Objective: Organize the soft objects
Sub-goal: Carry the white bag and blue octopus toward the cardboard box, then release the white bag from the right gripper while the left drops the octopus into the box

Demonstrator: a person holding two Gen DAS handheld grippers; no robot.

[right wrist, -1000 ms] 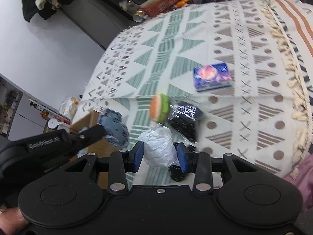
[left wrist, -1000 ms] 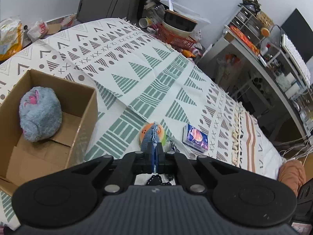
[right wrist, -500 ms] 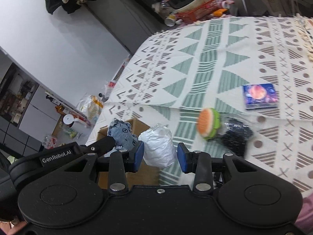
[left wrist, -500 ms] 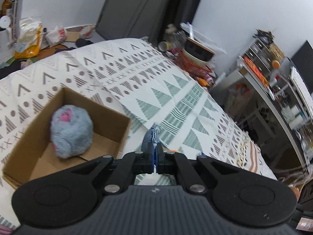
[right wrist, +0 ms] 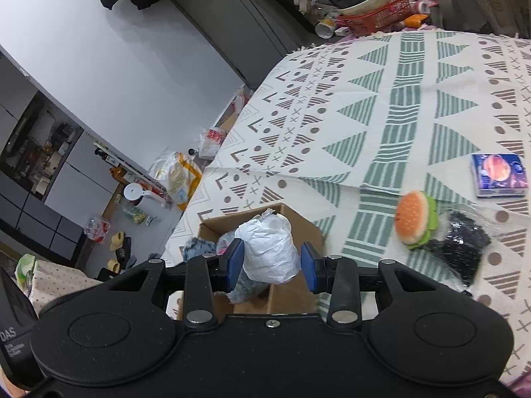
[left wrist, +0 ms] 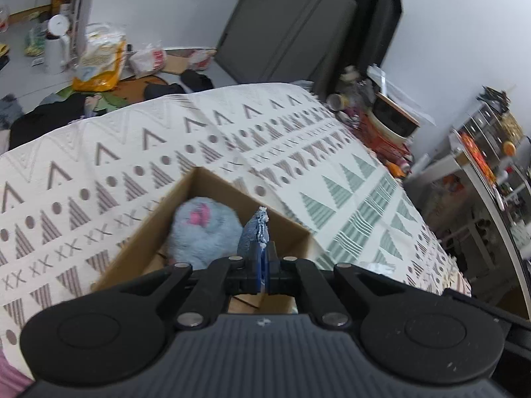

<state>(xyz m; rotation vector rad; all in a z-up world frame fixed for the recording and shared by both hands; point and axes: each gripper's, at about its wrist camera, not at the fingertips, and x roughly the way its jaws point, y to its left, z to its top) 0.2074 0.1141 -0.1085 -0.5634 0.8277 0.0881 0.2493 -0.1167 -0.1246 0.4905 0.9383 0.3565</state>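
My left gripper [left wrist: 262, 267] is shut on a small blue denim cloth piece [left wrist: 255, 230], held over the open cardboard box [left wrist: 146, 229]. A fluffy grey-blue plush with pink marks [left wrist: 202, 232] lies inside the box. My right gripper [right wrist: 272, 267] is shut on a crumpled white bundle [right wrist: 268, 248], also above the cardboard box [right wrist: 298, 222]; the grey plush [right wrist: 245, 288] shows below it. A burger-shaped plush [right wrist: 415, 220] lies on the patterned bedspread [right wrist: 398, 116] to the right.
A black item in clear plastic [right wrist: 459, 248] and a small blue box with a planet picture [right wrist: 499, 179] lie beside the burger. Bags and bottles [left wrist: 99, 56] litter the floor past the bed's far edge. A cluttered red basket [right wrist: 368, 16] and shelves [left wrist: 481, 165] stand alongside.
Both grippers have carried their loads leftward from the burger area to above the cardboard box. The box now sits directly under the fingers in both views.
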